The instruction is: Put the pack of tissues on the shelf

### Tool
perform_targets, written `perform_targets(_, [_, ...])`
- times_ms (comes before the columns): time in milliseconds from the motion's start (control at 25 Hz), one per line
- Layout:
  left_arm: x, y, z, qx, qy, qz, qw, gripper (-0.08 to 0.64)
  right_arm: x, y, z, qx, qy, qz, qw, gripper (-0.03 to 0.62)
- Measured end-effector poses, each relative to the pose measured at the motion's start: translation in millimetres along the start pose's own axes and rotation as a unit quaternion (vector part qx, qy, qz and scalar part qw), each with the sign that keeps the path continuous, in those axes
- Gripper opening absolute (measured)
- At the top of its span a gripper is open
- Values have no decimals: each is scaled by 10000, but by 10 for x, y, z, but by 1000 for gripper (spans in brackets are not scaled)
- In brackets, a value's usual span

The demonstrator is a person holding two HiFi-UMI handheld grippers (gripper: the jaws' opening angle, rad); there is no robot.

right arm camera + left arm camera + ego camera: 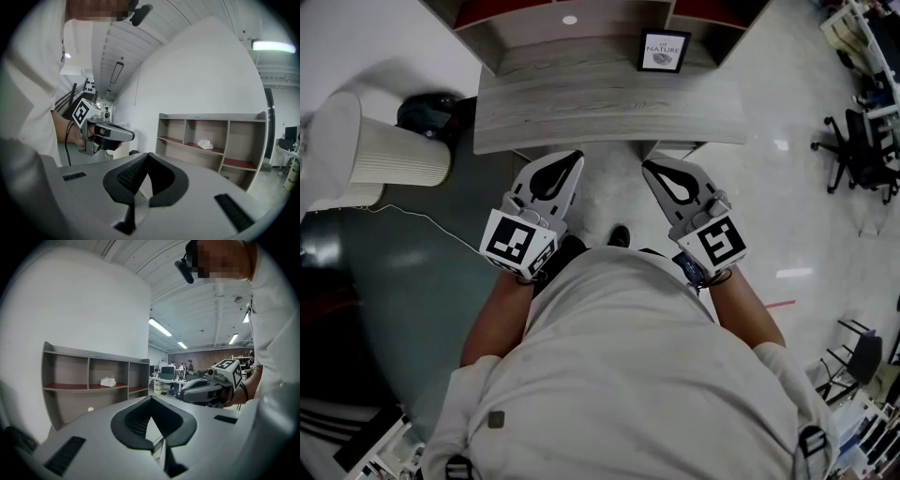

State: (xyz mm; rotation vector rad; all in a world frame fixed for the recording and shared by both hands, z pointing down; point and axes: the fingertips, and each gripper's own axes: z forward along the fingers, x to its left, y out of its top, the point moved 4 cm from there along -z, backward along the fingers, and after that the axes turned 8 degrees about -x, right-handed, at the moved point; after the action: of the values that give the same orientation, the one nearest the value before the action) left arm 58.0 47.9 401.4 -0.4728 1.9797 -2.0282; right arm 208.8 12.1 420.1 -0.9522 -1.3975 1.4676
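Head view had the left claw (575,157) and right claw (646,166) both pressed together and empty, aimed at the shelf (609,112), left gripper view showed why, the pack of tissues (108,381) sitting in its middle compartment, and right gripper view agreed, so the job looked done.

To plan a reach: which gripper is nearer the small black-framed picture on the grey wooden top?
Right. The right gripper is straight below the black-framed picture in the head view; the left gripper is further left.

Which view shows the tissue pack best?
Right gripper view: the tissue pack sits unobstructed, brightly lit, in the shelf's middle compartment. Left gripper view shows it too, dimmer. Head view sees only the shelf's top; the pack is hidden.
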Motion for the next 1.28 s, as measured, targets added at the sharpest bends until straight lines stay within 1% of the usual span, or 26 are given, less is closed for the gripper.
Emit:
perform_targets(120, [-36, 45, -63, -79, 68, 33, 9999, 15, 80, 50, -72, -1, 31, -79, 10000, 19])
perform_targets(360, [25, 181, -253, -199, 239, 135, 9994, 15, 221, 145, -95, -42, 51, -39, 10000, 20])
perform_targets(760, [171, 292, -699, -272, 593, 77, 9978, 16, 446, 206, -32, -125, 101, -37, 9999, 18])
perform_targets(1200, [117, 221, -924, -304, 592, -36, 9978, 15, 590, 210, -20, -245, 75, -5, 9997, 18])
perform_targets(1280, [90, 180, -951, -164, 568, -91, 9982, 15, 603, 205, -41, -234, 68, 18, 9997, 18])
